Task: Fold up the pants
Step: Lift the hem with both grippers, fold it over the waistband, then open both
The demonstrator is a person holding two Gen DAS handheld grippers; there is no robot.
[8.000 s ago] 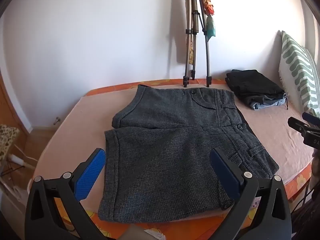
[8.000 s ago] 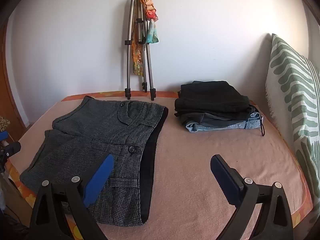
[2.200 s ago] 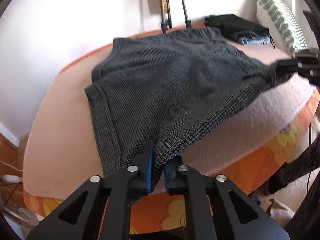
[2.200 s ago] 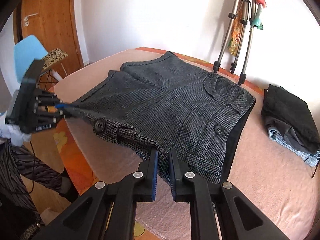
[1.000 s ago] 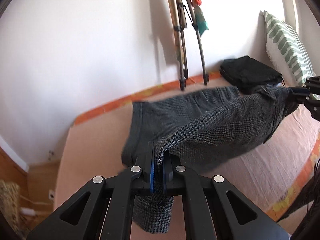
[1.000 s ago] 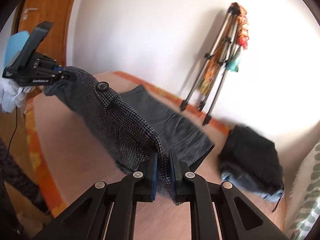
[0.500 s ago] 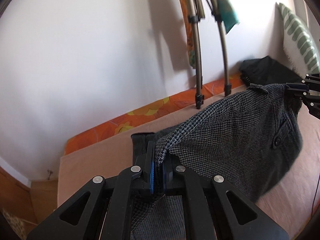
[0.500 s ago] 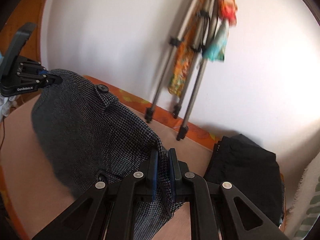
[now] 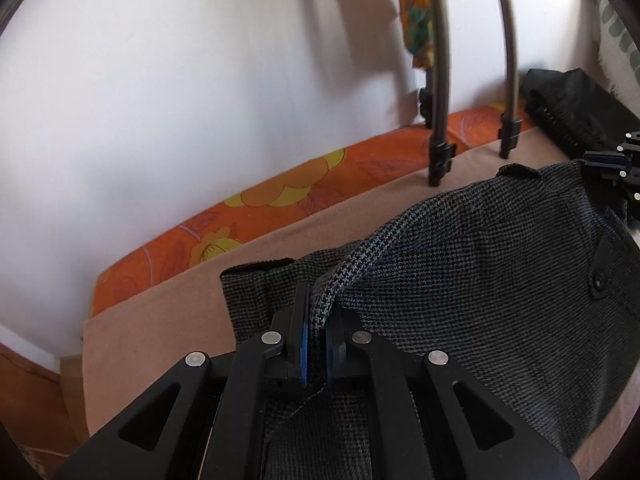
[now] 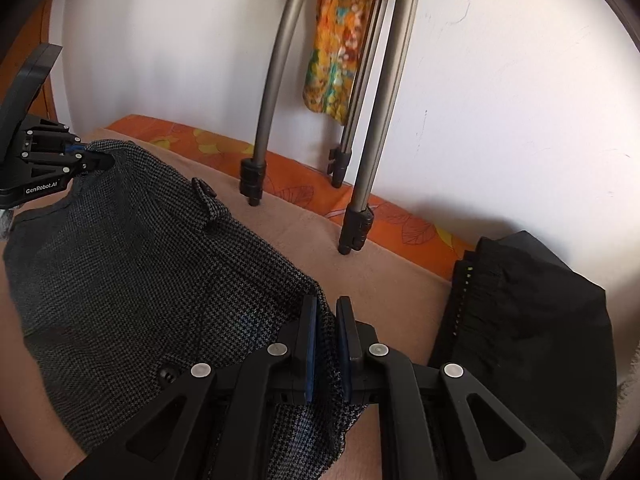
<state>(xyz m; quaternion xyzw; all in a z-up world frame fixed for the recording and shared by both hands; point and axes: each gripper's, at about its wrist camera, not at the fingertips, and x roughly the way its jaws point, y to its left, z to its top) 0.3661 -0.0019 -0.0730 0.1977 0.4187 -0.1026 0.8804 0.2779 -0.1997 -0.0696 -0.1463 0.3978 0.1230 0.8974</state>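
Both grippers, left (image 9: pixel 316 344) and right (image 10: pixel 326 344), clamp one edge of the pants (image 9: pixel 480 264), held folded over above the bed (image 9: pixel 160 312); laying flat, releasing and likely further folds are left.

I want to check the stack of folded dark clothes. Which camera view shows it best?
The right wrist view: the folded dark clothes fill its lower right corner, beside the right gripper. The left wrist view shows only a small part at its right edge.
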